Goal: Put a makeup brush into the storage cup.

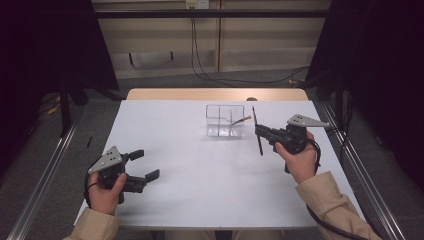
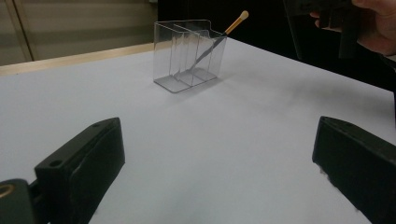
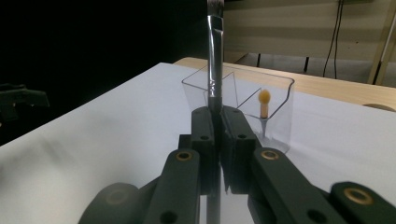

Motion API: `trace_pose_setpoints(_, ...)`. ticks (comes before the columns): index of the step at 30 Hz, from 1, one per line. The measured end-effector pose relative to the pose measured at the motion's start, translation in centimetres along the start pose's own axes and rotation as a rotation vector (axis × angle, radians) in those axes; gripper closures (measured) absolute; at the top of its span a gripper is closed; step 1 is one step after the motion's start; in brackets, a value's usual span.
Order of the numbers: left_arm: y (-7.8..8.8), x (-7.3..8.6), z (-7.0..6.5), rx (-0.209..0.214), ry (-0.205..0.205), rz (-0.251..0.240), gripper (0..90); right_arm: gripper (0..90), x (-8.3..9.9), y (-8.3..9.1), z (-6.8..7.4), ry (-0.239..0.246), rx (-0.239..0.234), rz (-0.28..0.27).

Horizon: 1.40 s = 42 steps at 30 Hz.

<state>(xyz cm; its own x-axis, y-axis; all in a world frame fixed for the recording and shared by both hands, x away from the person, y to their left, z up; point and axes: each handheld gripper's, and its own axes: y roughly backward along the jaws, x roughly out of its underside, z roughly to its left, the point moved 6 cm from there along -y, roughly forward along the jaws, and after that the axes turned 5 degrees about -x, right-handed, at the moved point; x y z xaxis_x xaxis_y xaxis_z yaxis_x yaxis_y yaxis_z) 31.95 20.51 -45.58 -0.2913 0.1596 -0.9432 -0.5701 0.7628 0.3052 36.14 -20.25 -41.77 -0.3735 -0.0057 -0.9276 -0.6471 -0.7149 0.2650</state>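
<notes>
A clear plastic divided holder (image 1: 225, 121) (image 2: 189, 53) (image 3: 252, 100) stands on the white table, right of centre. Inside it leans a thin brush with a tan wooden end (image 1: 240, 120) (image 2: 237, 22) (image 3: 264, 99). My right gripper (image 1: 259, 133) (image 3: 215, 122) is just right of the holder and shut on a second thin dark brush (image 1: 258, 131) (image 3: 215, 56), which it holds roughly upright near its middle. My left gripper (image 1: 145, 164) (image 2: 215, 161) rests low at the table's front left, jaws wide open with nothing between them.
The white table top (image 1: 200, 165) has a wooden strip (image 1: 215, 94) along its far edge. Metal rails (image 1: 42, 175) run down both sides. Cables (image 1: 235, 79) lie on the floor behind. The right hand (image 2: 373, 28) shows far off in the left gripper view.
</notes>
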Motion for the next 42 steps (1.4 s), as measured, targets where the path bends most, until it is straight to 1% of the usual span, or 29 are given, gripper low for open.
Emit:
trace_pose_setpoints(4,-0.1,0.0,0.0,0.001,0.000,0.003,2.3,84.1,-0.3,-0.1,0.0,-0.006,-0.001,-0.018)
trace_pose_setpoints(6,-0.1,0.0,0.0,0.000,-0.002,0.001,2.3,84.1,-0.5,-0.2,0.0,-0.002,0.005,-0.025)
trace_pose_setpoints(12,0.0,0.0,0.0,0.001,0.003,-0.004,2.4,84.2,-1.2,-0.3,-0.1,-0.014,0.012,-0.055)
trace_pose_setpoints(15,0.0,0.0,0.0,0.001,0.002,-0.005,2.3,84.1,-1.6,-0.5,-0.2,-0.012,0.018,-0.072)
trace_pose_setpoints(16,0.0,0.0,0.0,0.009,-0.002,-0.002,2.3,84.1,-1.6,-0.5,-0.2,-0.012,0.021,-0.076)
trace_pose_setpoints(19,0.0,0.0,0.1,0.001,-0.005,-0.005,2.3,84.2,-1.9,-0.6,-0.2,-0.008,0.028,-0.088)
trace_pose_setpoints(26,0.0,-0.1,0.0,0.003,-0.004,-0.010,2.2,84.1,-2.4,-1.0,-0.1,0.002,0.041,-0.117)
trace_pose_setpoints(31,0.1,-0.1,0.0,0.002,-0.005,-0.014,2.1,84.2,-2.8,-1.3,0.0,0.006,0.046,-0.133)
trace_pose_setpoints(38,0.2,-0.2,0.1,0.001,-0.010,-0.015,2.1,84.1,-3.1,-1.9,0.0,0.008,0.053,-0.137)
trace_pose_setpoints(42,0.2,-0.2,0.0,0.003,-0.003,-0.016,2.0,84.2,-3.4,-2.0,-0.2,0.007,0.060,-0.152)
